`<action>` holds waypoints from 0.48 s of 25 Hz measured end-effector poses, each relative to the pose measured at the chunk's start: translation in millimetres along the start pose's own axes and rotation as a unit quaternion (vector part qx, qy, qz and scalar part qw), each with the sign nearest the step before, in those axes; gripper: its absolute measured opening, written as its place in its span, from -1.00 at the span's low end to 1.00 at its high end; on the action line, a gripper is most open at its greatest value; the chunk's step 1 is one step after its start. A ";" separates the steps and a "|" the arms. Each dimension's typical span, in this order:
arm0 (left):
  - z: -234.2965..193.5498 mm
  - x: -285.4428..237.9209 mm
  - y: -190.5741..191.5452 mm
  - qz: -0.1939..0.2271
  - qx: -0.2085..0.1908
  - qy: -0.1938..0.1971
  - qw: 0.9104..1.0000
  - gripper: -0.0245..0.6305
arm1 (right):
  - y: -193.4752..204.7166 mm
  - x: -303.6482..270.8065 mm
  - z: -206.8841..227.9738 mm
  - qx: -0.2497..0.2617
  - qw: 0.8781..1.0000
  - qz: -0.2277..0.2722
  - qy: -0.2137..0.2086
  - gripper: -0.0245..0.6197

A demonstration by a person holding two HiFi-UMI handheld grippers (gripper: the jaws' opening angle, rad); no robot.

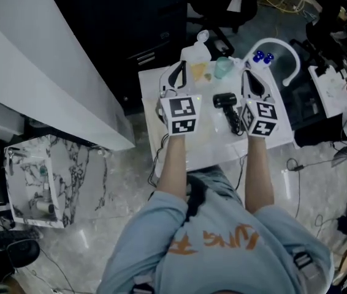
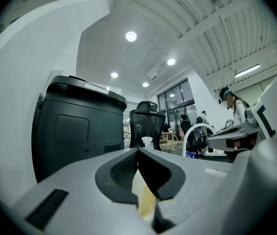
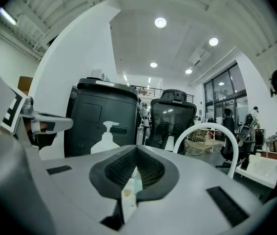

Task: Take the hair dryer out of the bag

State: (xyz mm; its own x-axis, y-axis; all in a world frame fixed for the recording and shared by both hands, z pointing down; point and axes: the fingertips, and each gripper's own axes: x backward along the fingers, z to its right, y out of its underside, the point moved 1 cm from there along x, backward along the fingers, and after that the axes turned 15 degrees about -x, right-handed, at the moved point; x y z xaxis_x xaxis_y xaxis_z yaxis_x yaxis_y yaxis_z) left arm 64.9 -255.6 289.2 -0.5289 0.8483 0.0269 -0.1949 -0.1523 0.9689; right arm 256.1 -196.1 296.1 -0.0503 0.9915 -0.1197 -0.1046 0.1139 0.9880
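White office table (image 1: 150,83), hair dryer (image 1: 226,106) between left gripper (image 1: 175,72) and right gripper (image 1: 251,77), both closed, seemingly empty.

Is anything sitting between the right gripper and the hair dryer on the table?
Nothing visible does. In the head view the hair dryer lies uncovered on the white table, close beside the right gripper on its left, and no other object shows between the two.

An office-like lab: swivel chair (image 3: 173,114), cable-strewn floor (image 1: 320,185), recessed ceiling lights (image 3: 160,22).
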 end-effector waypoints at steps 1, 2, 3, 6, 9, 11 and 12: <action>-1.4 -0.2 -1.4 0.003 0.002 -0.002 1.000 -0.92 | -0.8 0.1 0.0 0.003 1.000 0.000 -0.001 -0.92; -2.5 -1.1 -3.3 0.005 0.004 -0.003 1.000 -0.92 | -2.5 -0.4 0.4 0.008 1.000 -0.001 -0.003 -0.92; -2.4 -2.0 -5.1 0.007 0.004 -0.004 1.000 -0.92 | -4.1 -0.6 1.2 0.011 1.000 -0.001 -0.004 -0.92; 5.1 -2.8 -7.3 0.005 0.002 -0.001 1.000 -0.92 | -4.7 3.1 4.8 0.015 1.000 -0.001 -0.005 -0.92; 16.2 -5.1 -2.9 -0.001 -0.002 0.009 1.000 -0.92 | -1.1 4.9 5.8 0.021 1.000 -0.002 -0.009 -0.92; 19.3 -9.2 1.8 -0.007 0.000 0.011 1.000 -0.92 | 2.7 4.2 8.9 0.020 1.000 -0.005 -0.010 -0.92; 19.8 -10.8 3.6 -0.010 0.003 0.010 1.000 -0.92 | 4.3 4.5 11.1 0.020 1.000 -0.007 -0.011 -0.92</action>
State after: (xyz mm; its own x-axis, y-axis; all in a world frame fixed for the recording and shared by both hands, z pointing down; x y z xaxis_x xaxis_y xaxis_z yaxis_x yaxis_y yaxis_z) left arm 86.2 -255.3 297.3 -0.5416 0.8406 0.0033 -0.2009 -0.1333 0.9705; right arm 266.5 -190.4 300.9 -0.0281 0.9908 -0.1326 -0.0651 0.1306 0.9893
